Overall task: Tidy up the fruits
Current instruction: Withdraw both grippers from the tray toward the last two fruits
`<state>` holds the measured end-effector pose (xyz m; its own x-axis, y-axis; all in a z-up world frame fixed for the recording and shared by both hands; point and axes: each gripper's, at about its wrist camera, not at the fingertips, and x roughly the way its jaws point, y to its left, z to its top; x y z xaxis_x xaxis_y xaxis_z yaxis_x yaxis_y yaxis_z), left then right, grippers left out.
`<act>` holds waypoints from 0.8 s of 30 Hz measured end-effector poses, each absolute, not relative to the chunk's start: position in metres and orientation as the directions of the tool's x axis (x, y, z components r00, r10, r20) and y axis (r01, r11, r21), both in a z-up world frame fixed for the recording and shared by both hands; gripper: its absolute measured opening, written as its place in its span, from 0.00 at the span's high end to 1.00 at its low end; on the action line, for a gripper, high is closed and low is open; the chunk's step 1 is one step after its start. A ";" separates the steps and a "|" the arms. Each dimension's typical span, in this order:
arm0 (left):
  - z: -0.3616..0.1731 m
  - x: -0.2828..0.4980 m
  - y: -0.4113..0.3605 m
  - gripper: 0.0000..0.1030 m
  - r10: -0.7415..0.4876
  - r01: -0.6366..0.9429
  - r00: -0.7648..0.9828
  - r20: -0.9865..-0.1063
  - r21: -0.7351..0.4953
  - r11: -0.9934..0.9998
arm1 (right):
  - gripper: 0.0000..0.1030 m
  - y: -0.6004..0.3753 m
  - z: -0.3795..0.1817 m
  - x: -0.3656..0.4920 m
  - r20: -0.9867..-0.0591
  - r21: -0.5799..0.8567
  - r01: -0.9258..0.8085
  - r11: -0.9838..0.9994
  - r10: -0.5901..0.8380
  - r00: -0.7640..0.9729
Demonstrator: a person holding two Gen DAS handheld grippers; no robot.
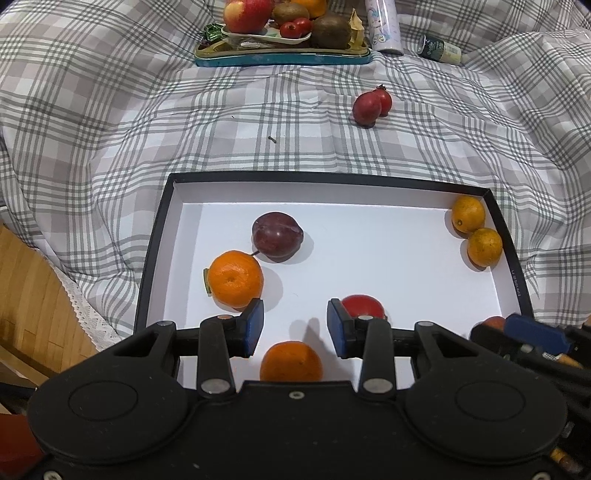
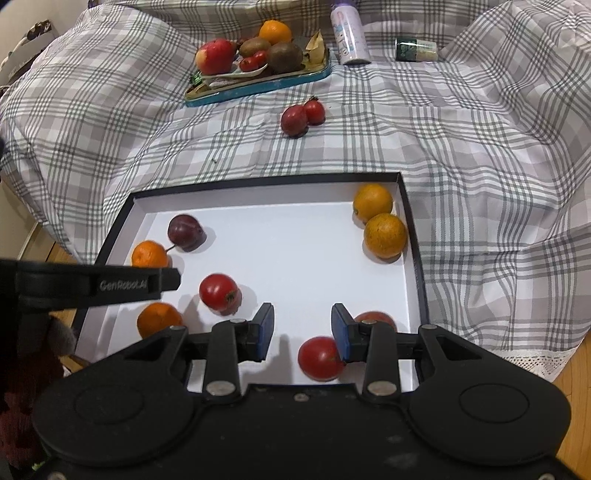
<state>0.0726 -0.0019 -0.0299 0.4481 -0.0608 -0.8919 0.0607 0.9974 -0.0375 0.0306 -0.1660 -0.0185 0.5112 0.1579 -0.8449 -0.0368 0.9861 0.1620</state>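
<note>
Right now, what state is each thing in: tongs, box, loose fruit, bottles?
Left tongs: open, empty, over the box.
Right tongs: open, empty.
Box: lidless, holding fruit.
Plum: in the box, beside a mandarin.
Two red fruits: outside, on the blanket, touching.
Pastel bottle: upright.
Green bottle: lying down.

A grey-and-white plaid bedcover (image 1: pixel 258 122) spreads rumpled across the whole surface, bunching into soft folds toward the far corners. Along its near edge runs a white lace trim (image 1: pixel 79 306), also showing at the lower right in the right wrist view. Wooden flooring (image 1: pixel 33 295) lies beside it. The lighting is even and indoor.
</note>
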 end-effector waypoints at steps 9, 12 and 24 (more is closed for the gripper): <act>-0.030 0.081 -0.002 0.55 -0.049 0.063 0.441 -0.896 -0.023 0.998 | 0.63 -0.178 -0.015 0.052 -0.836 0.156 0.010 0.988 0.127 0.534; -0.030 0.085 -0.002 0.55 -0.050 0.065 0.434 -0.899 -0.024 0.998 | 0.63 -0.181 -0.017 0.061 -0.838 0.155 0.022 0.988 0.119 0.532; -0.021 0.136 -0.016 0.55 -0.056 0.109 0.453 -0.890 -0.007 0.994 | 0.63 -0.190 -0.017 0.115 -0.833 0.162 0.052 0.985 0.109 0.542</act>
